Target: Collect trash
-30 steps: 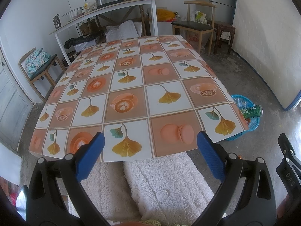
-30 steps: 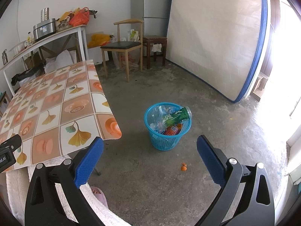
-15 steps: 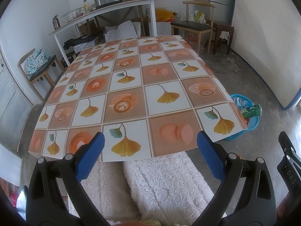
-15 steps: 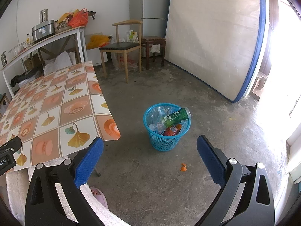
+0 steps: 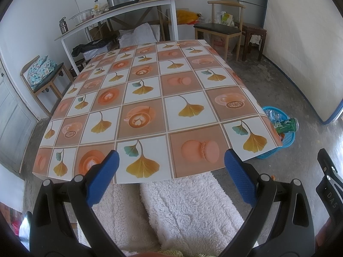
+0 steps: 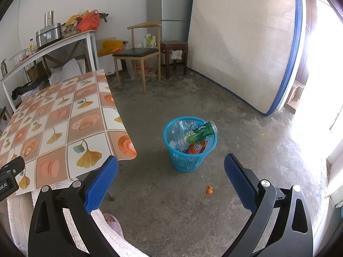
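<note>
A blue mesh trash basket (image 6: 189, 147) stands on the concrete floor (image 6: 246, 141), just beside the table's (image 5: 150, 98) near right corner. It holds a green bottle (image 6: 200, 131) lying across its rim, clear plastic and a red wrapper. A small orange scrap (image 6: 209, 189) lies on the floor near it. We hold our right gripper (image 6: 170, 181) wide open and empty above the floor; our left gripper (image 5: 171, 176) gapes equally wide, empty, at the table's near edge.
</note>
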The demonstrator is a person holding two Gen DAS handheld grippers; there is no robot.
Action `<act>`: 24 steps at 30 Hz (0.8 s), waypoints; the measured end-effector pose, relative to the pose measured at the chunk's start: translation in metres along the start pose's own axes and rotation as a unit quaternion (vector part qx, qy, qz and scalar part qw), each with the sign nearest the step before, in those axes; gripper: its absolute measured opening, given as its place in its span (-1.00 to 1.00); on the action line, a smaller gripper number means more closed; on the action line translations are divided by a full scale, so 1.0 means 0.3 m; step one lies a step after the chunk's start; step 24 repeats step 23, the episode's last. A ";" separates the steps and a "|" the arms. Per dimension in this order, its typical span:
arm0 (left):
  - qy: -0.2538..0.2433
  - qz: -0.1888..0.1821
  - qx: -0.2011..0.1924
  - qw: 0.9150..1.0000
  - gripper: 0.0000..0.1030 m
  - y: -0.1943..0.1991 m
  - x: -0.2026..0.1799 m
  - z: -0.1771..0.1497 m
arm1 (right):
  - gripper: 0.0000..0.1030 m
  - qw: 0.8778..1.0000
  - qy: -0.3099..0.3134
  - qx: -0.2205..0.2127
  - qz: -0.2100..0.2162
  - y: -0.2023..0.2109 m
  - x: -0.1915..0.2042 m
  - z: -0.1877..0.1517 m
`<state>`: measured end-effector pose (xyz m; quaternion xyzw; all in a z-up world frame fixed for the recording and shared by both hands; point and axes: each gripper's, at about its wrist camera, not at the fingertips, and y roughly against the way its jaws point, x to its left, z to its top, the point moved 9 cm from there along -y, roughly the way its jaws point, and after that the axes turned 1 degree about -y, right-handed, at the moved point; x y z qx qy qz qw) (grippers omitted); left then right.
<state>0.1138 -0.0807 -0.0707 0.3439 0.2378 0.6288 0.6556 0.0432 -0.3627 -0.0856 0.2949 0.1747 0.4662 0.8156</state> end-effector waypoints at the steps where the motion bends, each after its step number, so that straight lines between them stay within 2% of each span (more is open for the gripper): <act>1: 0.000 0.000 0.000 1.000 0.83 0.000 0.000 0.000 | 0.88 1.000 0.000 0.000 0.000 0.000 0.000 0.000; 24: -0.001 0.000 0.000 1.000 0.83 0.002 -0.005 0.000 | 0.88 1.000 -0.004 -0.001 -0.002 0.001 -0.013 0.002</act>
